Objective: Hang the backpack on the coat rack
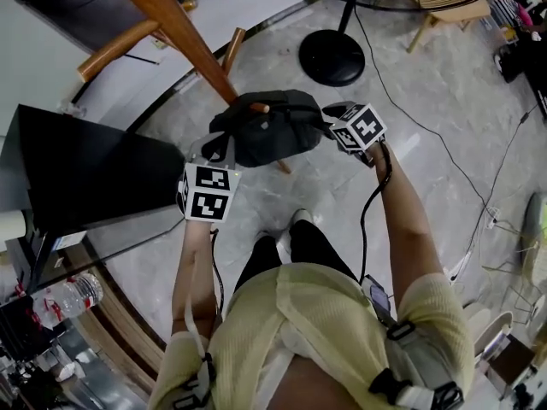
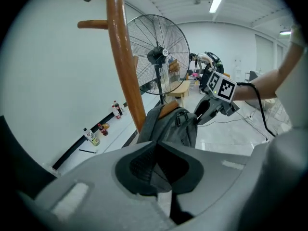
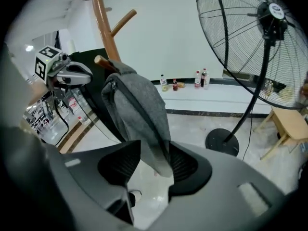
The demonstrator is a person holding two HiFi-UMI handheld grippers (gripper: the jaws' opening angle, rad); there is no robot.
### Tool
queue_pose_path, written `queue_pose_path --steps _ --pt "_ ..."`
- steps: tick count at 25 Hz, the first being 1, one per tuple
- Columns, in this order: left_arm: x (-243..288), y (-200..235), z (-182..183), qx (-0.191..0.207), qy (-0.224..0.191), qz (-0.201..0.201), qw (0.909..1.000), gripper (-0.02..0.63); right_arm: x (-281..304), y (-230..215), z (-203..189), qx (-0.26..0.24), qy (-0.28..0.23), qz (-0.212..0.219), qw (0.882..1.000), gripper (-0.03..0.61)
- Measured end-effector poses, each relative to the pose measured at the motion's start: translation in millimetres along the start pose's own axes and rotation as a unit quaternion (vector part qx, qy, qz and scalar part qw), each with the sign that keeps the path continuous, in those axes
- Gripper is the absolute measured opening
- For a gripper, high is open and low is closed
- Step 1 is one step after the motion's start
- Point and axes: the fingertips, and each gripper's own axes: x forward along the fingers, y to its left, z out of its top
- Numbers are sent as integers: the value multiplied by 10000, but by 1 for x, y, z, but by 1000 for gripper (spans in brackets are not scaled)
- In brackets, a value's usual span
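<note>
Head view: dark grey fabric backpack [image 1: 273, 131] draped over a short wooden peg [image 1: 259, 108] of the brown wooden coat rack [image 1: 184, 32], above the pale marble floor [image 1: 427, 84]. Left gripper [image 1: 215, 154] at the backpack's near-left side. Right gripper [image 1: 332, 114] at its right side.

Left gripper view: fingers [image 2: 139, 165] clenched close together, pinching grey fabric of the backpack. The bag hangs just beyond them against the rack's pole, with the peg tip poking out at its top. Black pedestal fan [image 2: 159, 57] farther back.

Right gripper view: fingers [image 3: 120, 165] released, standing wide apart. A grey strap [image 3: 154, 143] of the backpack hangs between them. It lies against the right finger, with a clear gap to the left one. The bag's top sits over the peg. Small bottles [image 3: 199, 78] stand along the far wall.
</note>
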Motion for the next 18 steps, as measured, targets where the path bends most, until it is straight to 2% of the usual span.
queue_pose_path --steps 6,10,14,18 --pt "-13 -2 1 -590 -454 -367 9966 3 -25 22 -7 264 -305 -273 9988 169" --pt "-22 -8 4 -930 -656 -772 9905 3 -44 47 3 525 -754 -361 9951 154" --pt "-33 -11 12 -1104 -963 -904 9851 5 -71 72 20 910 -1457 -409 9843 138" --pt "-46 -7 14 -1310 -1167 -914 9802 5 -97 94 36 1028 -1968 -572 9734 128"
